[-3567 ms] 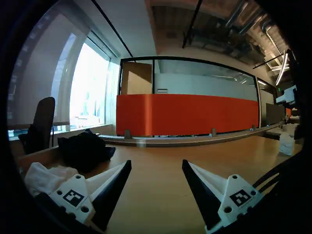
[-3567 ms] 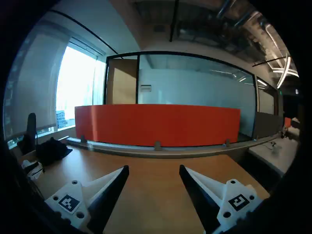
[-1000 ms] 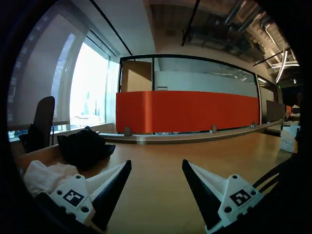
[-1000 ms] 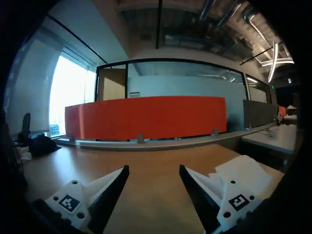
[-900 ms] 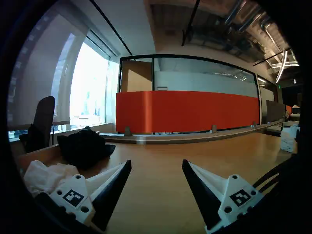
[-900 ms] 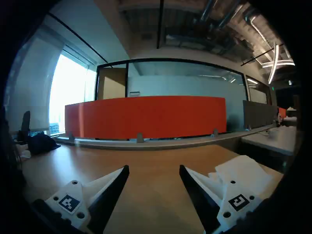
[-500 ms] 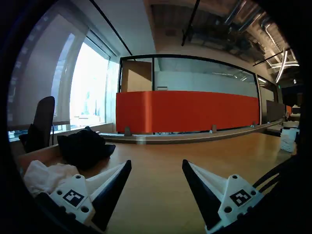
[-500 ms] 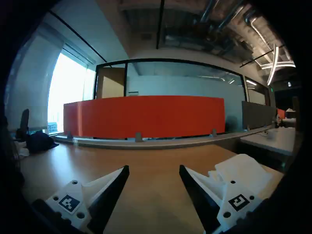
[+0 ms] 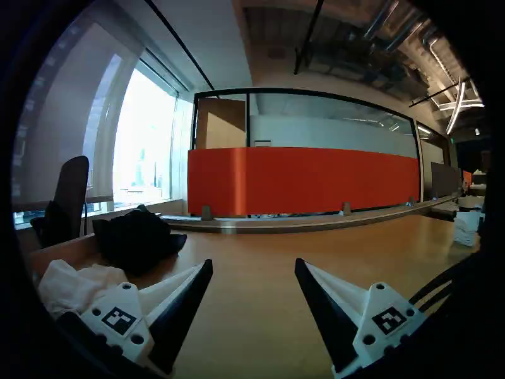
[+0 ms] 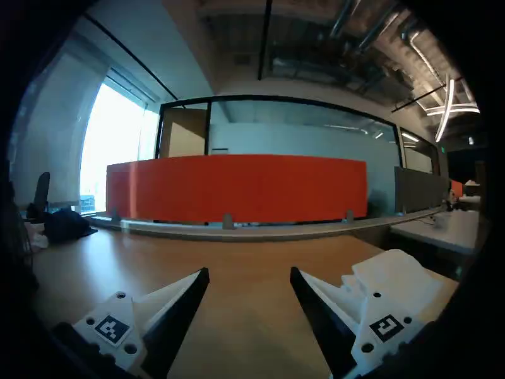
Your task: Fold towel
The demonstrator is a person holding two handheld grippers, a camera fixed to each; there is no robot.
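The left tongs (image 9: 252,261) stand wide, with only bare wood between the two fingers, and hang low over the bench (image 9: 360,243). Just beside their left finger a crumpled white cloth (image 9: 66,287) lies on the bench, with a black garment (image 9: 136,240) heaped behind it and touching it. A dark chair (image 9: 66,205) stands farther off by the bright window (image 9: 142,151).

The right tongs (image 10: 249,270) are also spread wide, gripping nothing, low over the same wood. The white towel (image 10: 401,275) lies on the bench just beside their right finger, partly hidden behind it; whether it touches the finger I cannot tell. It looks folded or stacked. An orange partition (image 10: 240,188) runs along the far edge of the bench.
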